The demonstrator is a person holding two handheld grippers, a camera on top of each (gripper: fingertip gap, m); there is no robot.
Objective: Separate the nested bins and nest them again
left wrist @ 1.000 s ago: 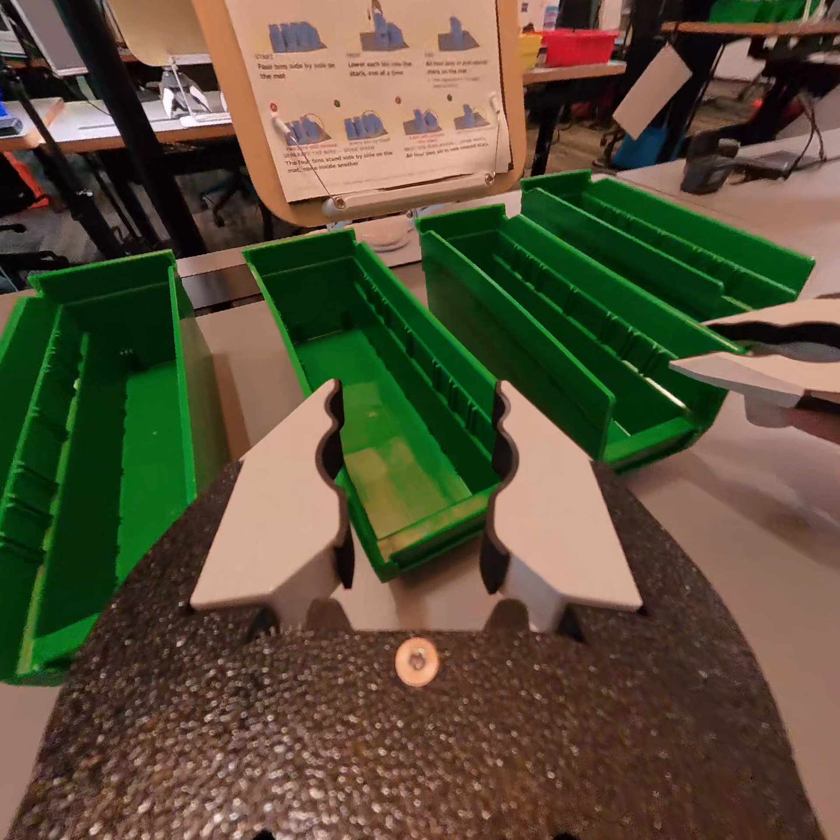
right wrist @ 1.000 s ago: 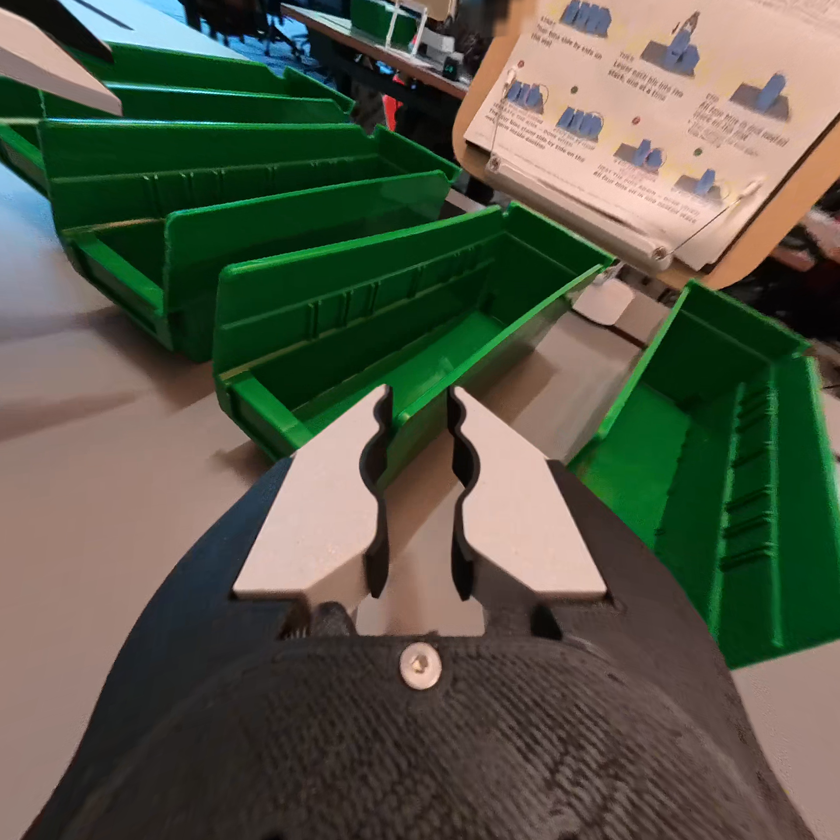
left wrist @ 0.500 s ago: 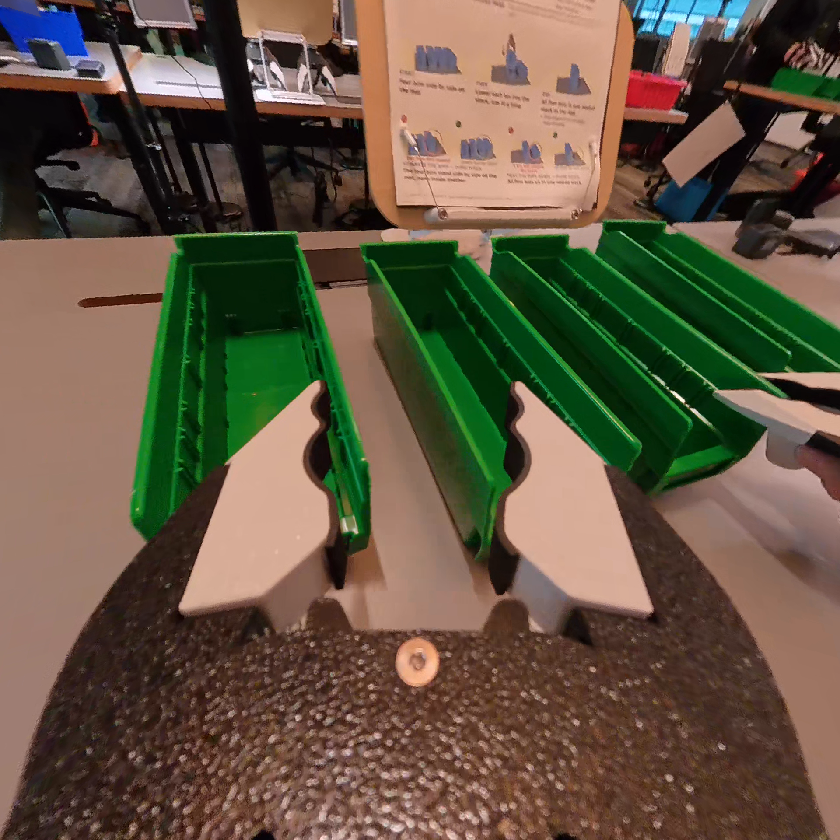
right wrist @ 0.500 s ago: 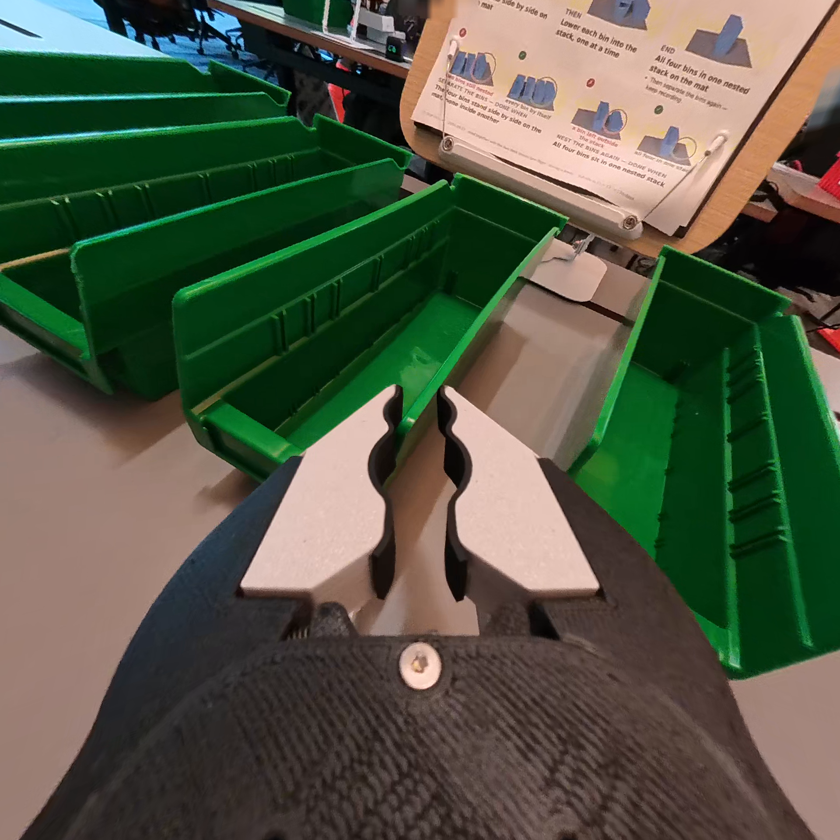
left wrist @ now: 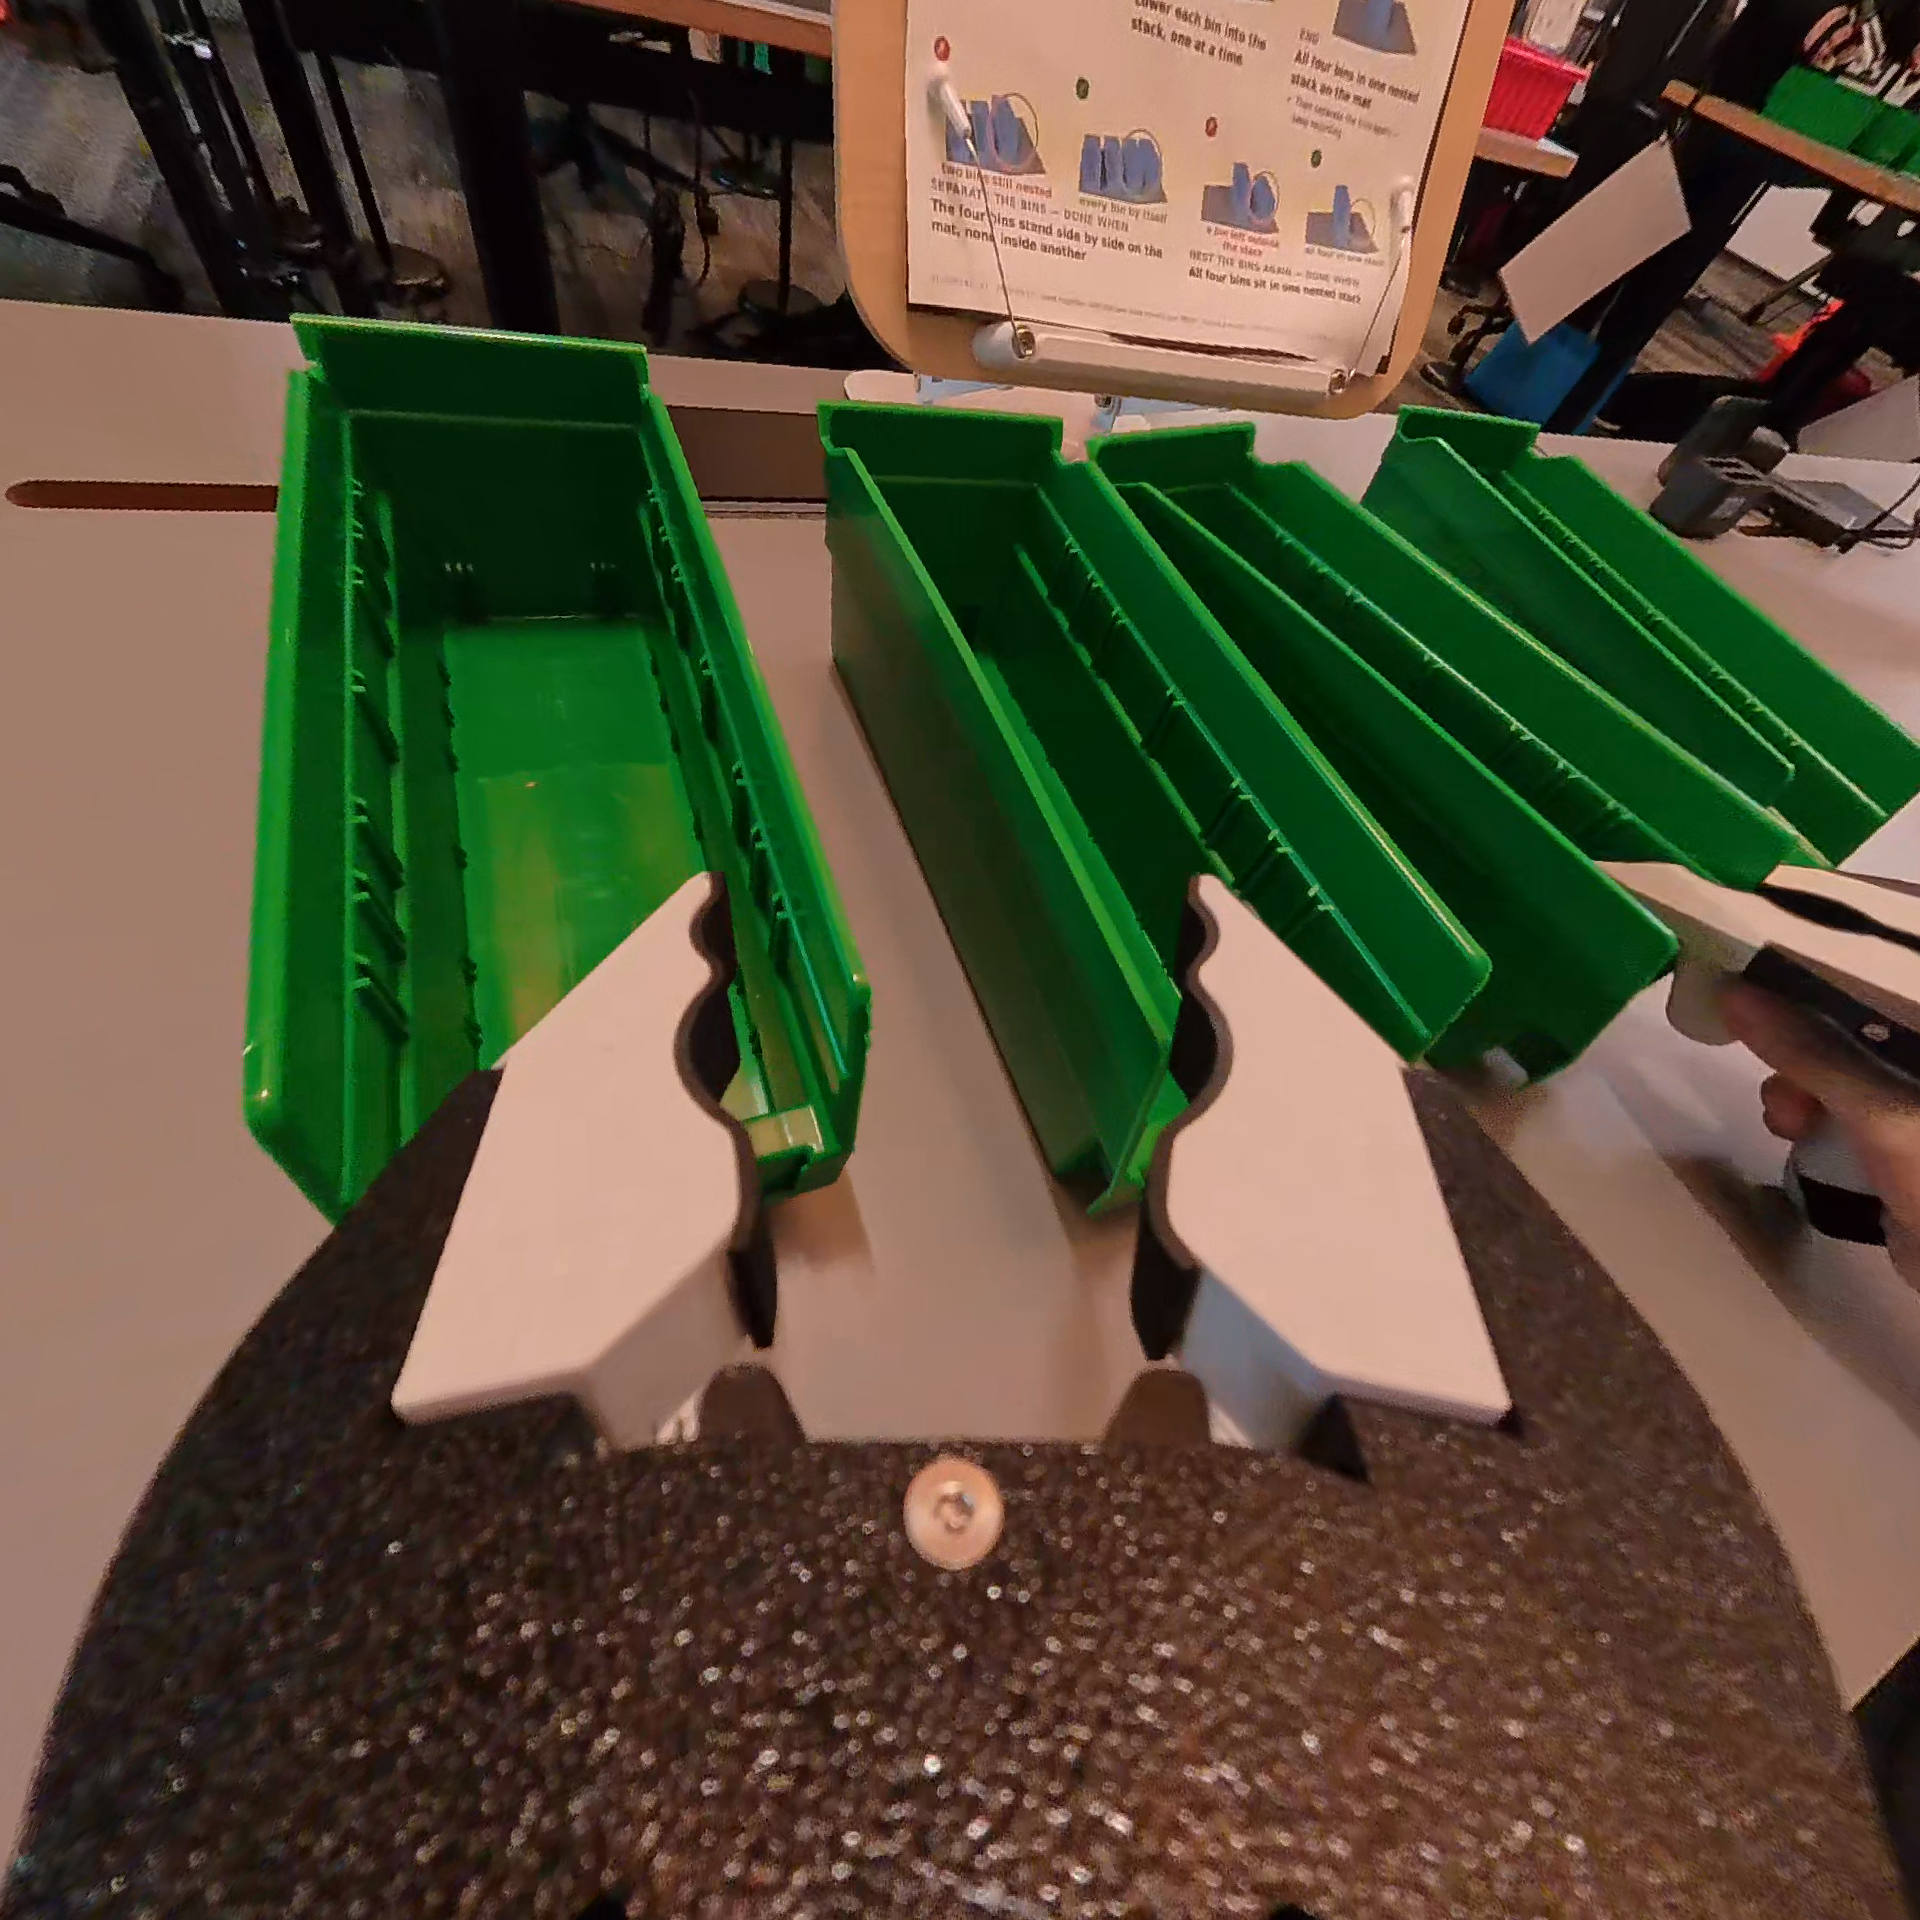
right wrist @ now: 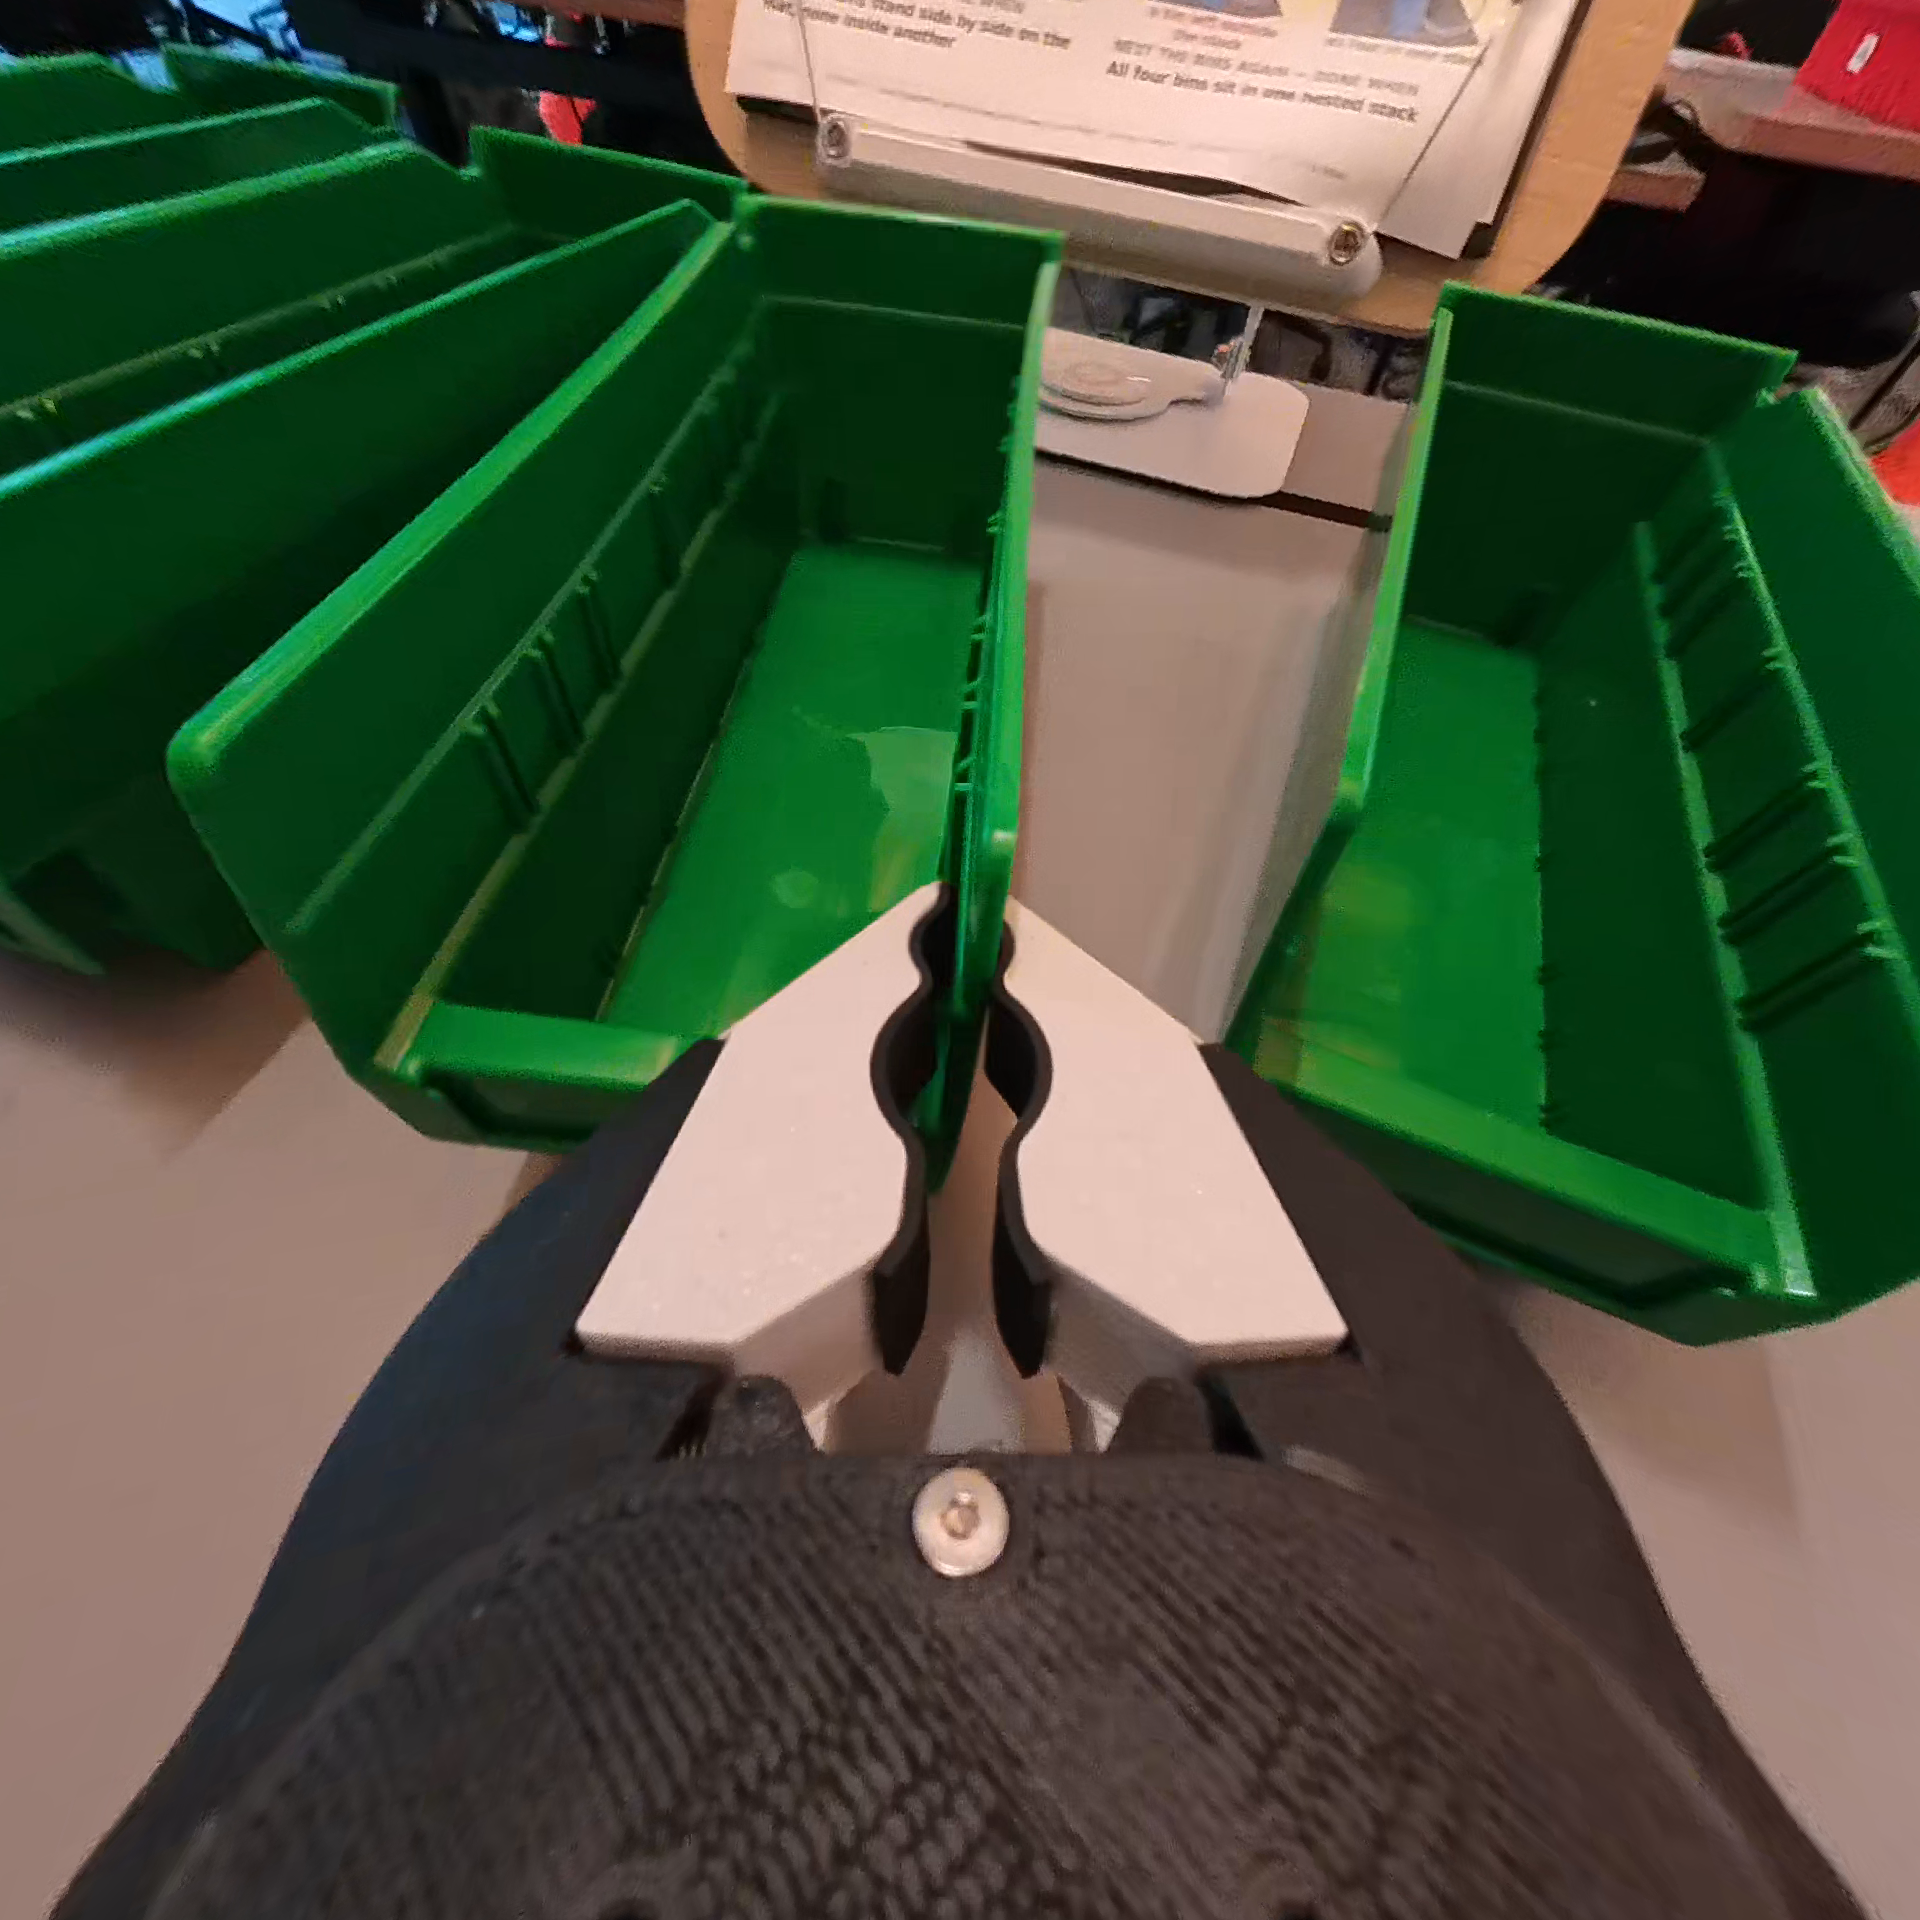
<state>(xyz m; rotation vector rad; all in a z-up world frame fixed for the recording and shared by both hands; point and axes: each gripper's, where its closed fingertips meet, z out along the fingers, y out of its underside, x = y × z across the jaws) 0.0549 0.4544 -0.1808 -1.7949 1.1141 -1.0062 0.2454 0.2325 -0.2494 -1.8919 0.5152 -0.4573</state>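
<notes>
Right hand-held gripper [right wrist: 966, 1049] pinching the side wall of a long green plastic bin [right wrist: 665, 665]; left hand-held gripper [left wrist: 951, 1101] spread wide above the grey surface [left wrist: 125, 727].

Instruction sheet [left wrist: 1158, 156] on clipboard [left wrist: 1444, 208] — table [left wrist: 114, 727] below.

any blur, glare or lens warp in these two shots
Left wrist view: the right gripper and the hand holding it are motion-blurred at the right edge; the green bins fan outward from wide-angle warp. Right wrist view: soft glare on the bin floor; sheet blurry.
</notes>
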